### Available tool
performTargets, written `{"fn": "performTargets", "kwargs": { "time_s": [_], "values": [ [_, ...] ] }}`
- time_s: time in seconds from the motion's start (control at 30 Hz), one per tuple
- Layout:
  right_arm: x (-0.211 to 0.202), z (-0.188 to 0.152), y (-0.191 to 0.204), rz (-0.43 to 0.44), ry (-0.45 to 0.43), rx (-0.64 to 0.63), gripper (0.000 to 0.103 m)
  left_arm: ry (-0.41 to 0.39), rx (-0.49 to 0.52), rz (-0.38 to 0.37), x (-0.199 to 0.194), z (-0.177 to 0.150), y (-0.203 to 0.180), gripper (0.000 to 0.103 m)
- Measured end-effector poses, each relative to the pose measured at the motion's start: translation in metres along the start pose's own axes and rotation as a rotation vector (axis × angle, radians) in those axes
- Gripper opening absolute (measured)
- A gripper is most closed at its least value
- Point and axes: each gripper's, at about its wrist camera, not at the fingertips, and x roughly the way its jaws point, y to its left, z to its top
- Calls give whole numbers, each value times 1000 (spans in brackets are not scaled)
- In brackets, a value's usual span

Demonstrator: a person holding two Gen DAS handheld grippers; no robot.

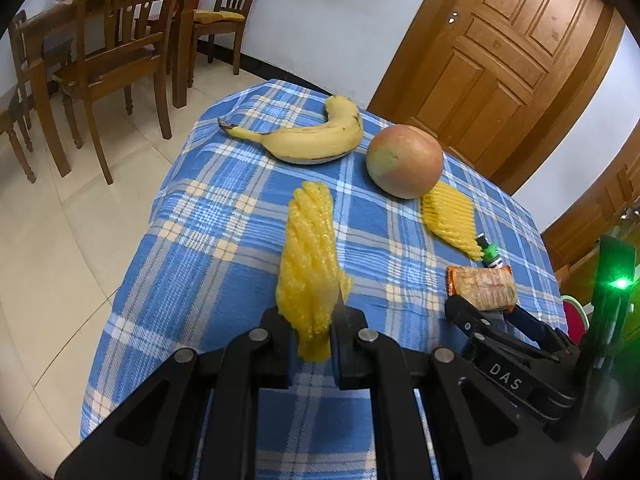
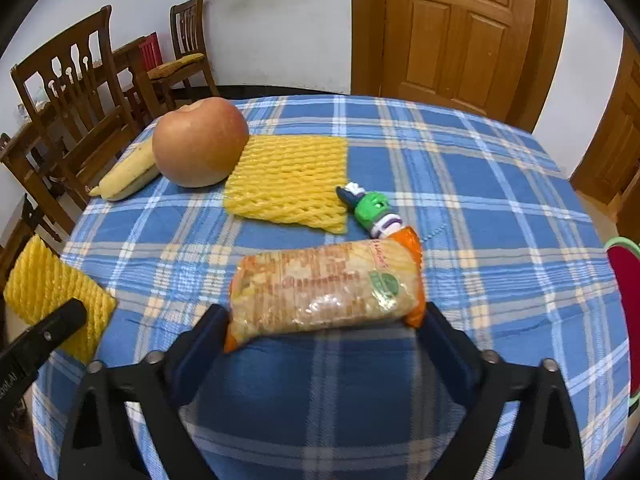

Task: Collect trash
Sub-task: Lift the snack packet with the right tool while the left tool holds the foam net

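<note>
My left gripper (image 1: 310,340) is shut on a yellow foam fruit net (image 1: 310,264), holding it edge-up over the blue checked tablecloth (image 1: 208,216); the net also shows in the right wrist view (image 2: 52,292). My right gripper (image 2: 324,328) is shut on an orange-ended snack wrapper (image 2: 324,284), gripped by its two ends; it also shows in the left wrist view (image 1: 484,286). A second yellow foam net (image 2: 288,178) lies flat on the cloth beyond it. A small green and white wrapper (image 2: 374,210) lies beside that net.
An apple (image 2: 200,142) rests on the far corner of the second net, with a banana (image 1: 304,136) beyond it. Wooden chairs (image 1: 112,48) stand to the left on the tiled floor. A wooden door (image 2: 460,32) is behind the table.
</note>
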Motion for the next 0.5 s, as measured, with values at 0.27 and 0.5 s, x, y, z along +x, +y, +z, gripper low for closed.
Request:
{"fn": "performTargets", "kwargs": {
  "time_s": [0.27,0.5],
  "values": [
    [-15,-12,-19,37,-11,45,86,1,13,-12,-5,-3,-10,11],
    [-34,-24,-47,73,-19,78,39,3,39,-26,-8,-6,-24,11]
  ]
}}
